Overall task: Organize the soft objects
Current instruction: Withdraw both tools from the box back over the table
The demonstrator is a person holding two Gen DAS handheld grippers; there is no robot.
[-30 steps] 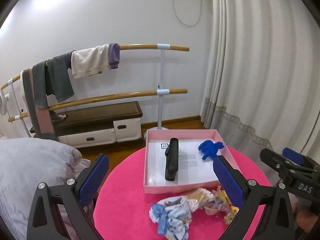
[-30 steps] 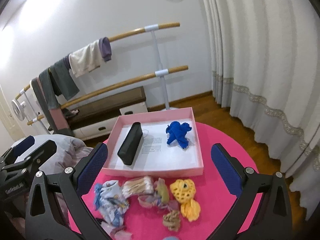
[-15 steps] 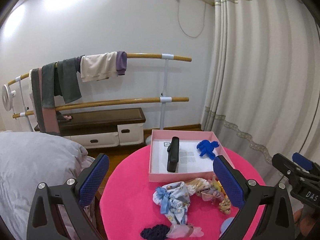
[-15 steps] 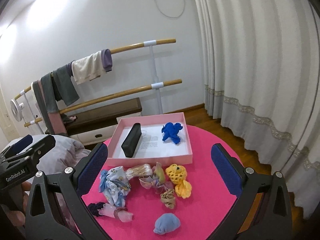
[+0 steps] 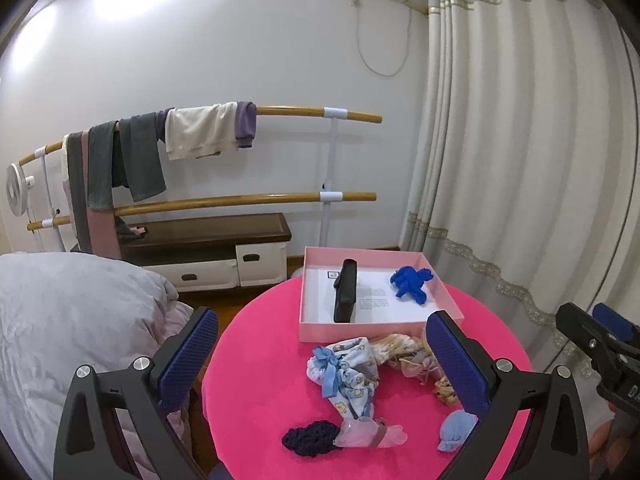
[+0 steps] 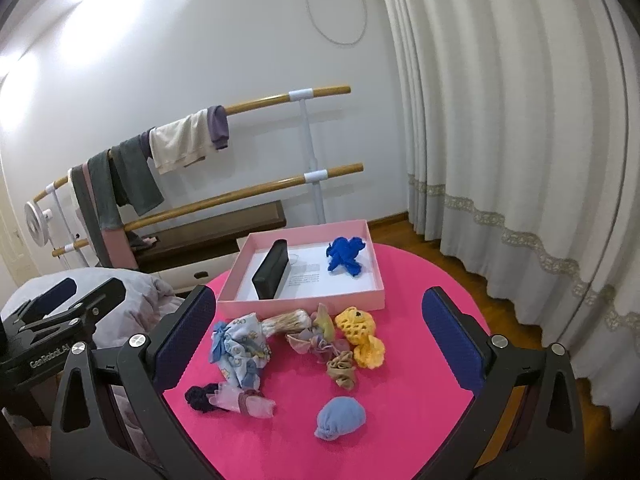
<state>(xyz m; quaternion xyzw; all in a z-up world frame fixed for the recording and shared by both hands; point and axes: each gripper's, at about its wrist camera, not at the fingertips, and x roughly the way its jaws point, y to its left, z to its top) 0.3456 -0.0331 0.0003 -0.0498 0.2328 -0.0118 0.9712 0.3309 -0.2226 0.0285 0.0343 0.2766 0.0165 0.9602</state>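
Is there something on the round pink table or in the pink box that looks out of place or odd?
One thing: a hard black rectangular case stands on its edge in the shallow pink cardboard box, beside the bright blue knitted item. It looks rigid, unlike the soft pieces heaped loosely on the round pink table. Nothing seems spilled or damaged.

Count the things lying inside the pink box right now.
2: a black pouch standing on edge at the left of the pink box, and a blue knitted piece at the right.
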